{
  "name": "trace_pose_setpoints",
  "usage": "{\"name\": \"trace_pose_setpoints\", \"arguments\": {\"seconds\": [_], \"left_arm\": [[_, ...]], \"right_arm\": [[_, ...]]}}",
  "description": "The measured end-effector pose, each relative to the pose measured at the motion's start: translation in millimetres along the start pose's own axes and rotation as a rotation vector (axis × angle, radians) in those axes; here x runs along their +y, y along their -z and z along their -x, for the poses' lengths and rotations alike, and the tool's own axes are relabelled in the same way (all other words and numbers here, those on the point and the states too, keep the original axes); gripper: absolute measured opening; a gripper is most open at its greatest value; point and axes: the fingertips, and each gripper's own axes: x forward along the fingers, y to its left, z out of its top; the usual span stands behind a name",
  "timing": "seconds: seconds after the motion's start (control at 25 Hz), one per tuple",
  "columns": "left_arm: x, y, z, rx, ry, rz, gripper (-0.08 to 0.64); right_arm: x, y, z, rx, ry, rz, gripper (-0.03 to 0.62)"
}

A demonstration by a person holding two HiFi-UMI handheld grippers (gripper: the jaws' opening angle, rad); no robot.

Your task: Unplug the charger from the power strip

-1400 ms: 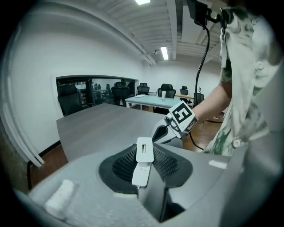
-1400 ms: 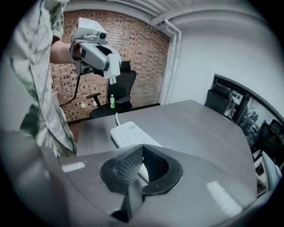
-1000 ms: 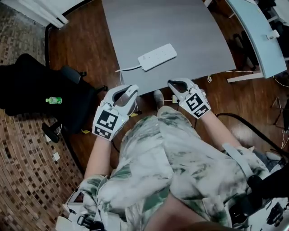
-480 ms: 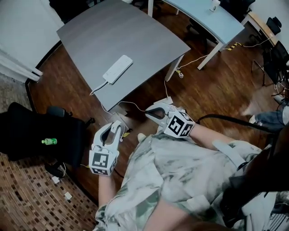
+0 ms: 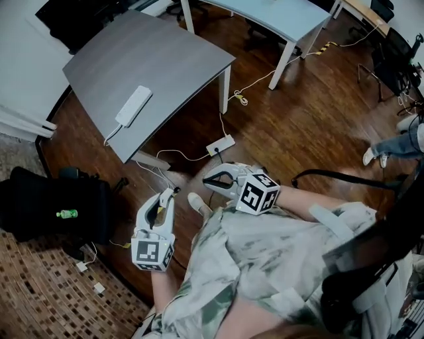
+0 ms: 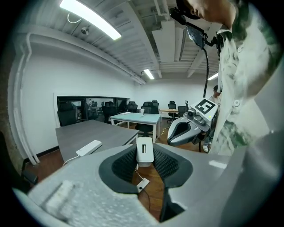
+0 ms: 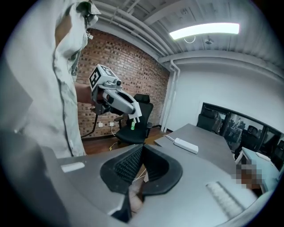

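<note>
The white power strip (image 5: 132,106) lies on the grey table (image 5: 172,59), with nothing plugged into it; it also shows as the strip (image 6: 88,147) and the strip (image 7: 185,145). My left gripper (image 5: 169,194) hangs over the wooden floor, well away from the table, shut on a small white charger (image 6: 144,153) held upright between its pads. The right gripper view shows that left gripper (image 7: 113,99) with the charger (image 7: 135,113) at its tip. My right gripper (image 5: 213,181) sits in front of the person's lap, jaws together and holding nothing; it is also in the left gripper view (image 6: 177,131).
A white floor socket (image 5: 220,145) with cables lies on the wood under the table's corner. A black office chair (image 5: 53,198) carrying a green bottle (image 5: 66,214) stands at the left. A light blue desk (image 5: 265,13) is at the back. Another person's legs (image 5: 391,142) stand at the right.
Both grippers have drawn back from the table's edge toward the person's lap. The view has swung, so the table and power strip now lie farther off at the upper left.
</note>
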Motion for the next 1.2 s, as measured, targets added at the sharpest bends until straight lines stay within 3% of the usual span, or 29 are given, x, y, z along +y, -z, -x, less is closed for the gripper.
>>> {"name": "trace_pose_setpoints", "arguments": {"seconds": [0.2,0.4,0.84,1.2], "left_arm": [[-70.6,8.7,16.7,0.036,-0.031,0.047,0.107],[-113.0,18.0,38.3,0.089,-0.022,0.043,0.107],[-149.0,16.1,87.6,0.009,0.017,0.023,0.107],[-166.5,55.7,159.1,-0.019,0.082,0.047,0.107]], "right_arm": [[38.2,22.0,51.5,-0.018,-0.038,-0.003,0.002],[66.5,24.9,77.6,-0.049,-0.038,-0.024,0.002],[123.5,-4.2,96.3,-0.050,0.021,-0.002,0.002],[201.1,-43.2,88.1,-0.072,0.055,-0.029,0.003]]}}
